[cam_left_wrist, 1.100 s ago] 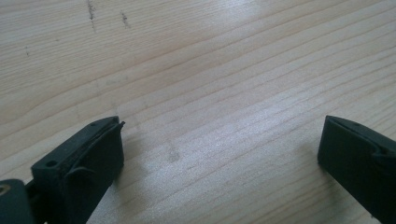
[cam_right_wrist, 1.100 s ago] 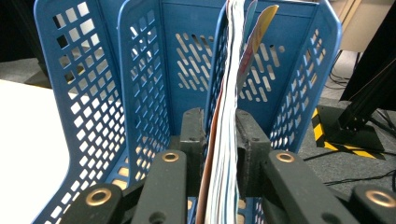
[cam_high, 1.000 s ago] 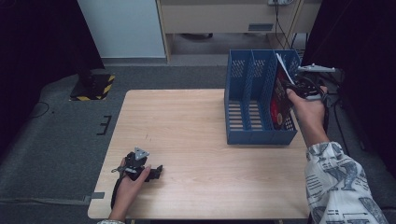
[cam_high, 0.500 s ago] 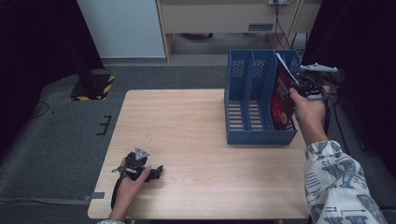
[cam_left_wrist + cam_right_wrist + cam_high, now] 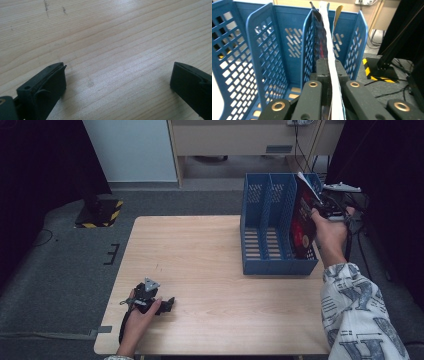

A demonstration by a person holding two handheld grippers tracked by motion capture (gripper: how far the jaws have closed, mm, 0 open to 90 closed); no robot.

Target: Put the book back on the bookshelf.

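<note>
A light wooden bench [image 5: 215,265] stands on grey carpet [image 5: 70,270]. Past its far left corner sits a black base with yellow-and-black hazard stripes [image 5: 97,212]; a similar striped base [image 5: 379,71] shows in the right gripper view. Behind the bench stand a pale blue-white panel [image 5: 132,150] and a beige cabinet [image 5: 240,137], with black cables [image 5: 302,145] hanging beside it. Dark curtains [image 5: 40,165] flank both sides.

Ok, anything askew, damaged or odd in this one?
Nothing damaged or spilled. The red magazine leans at a slant in the blue file rack, in its right-hand slot, gripped by the right tongs, so not yet seated. The left tongs rest open on the bare wooden table.
</note>
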